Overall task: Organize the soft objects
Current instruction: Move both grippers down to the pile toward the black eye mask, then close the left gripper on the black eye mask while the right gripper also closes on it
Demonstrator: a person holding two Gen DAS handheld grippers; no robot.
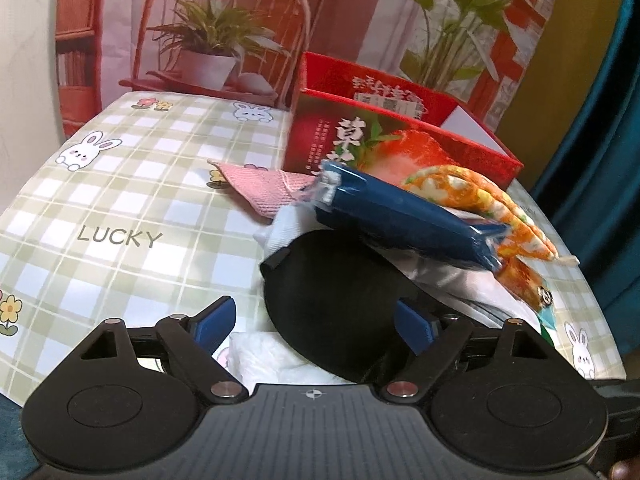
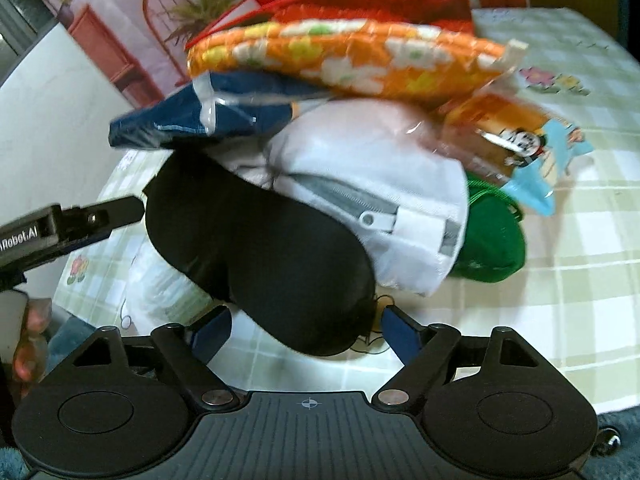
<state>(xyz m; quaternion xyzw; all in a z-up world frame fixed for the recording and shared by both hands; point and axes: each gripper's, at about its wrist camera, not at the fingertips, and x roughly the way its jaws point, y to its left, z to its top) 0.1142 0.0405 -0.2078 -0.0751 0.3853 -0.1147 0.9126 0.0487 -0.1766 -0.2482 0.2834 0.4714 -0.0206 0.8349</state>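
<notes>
Checked green-and-white cloth with rabbits and the word LUCKY covers your tabletop (image 1: 120, 184), and a printed backdrop of plants and a red chair stands behind it. Your red box (image 1: 400, 136) sits open at the far side, with a pink cloth (image 1: 264, 190) lying flat just in front of it.

Your soft objects lie heaped in one pile near you. A black eye mask (image 2: 260, 256) is at the front, resting against a white zipped pouch (image 2: 384, 216). A blue packet in clear wrap (image 1: 408, 220) lies across the top, and an orange floral pouch (image 2: 344, 60) sits beside and above it. A green item (image 2: 492, 240) is tucked at the pile's right side, with a cartoon-printed packet (image 2: 516, 148) over it.

Your left gripper (image 1: 316, 320) has its jaws spread wide, the mask's edge lying between them; the pads do not press on it. Your right gripper (image 2: 306, 330) also has its jaws wide, either side of the mask's lower end, without clamping it
</notes>
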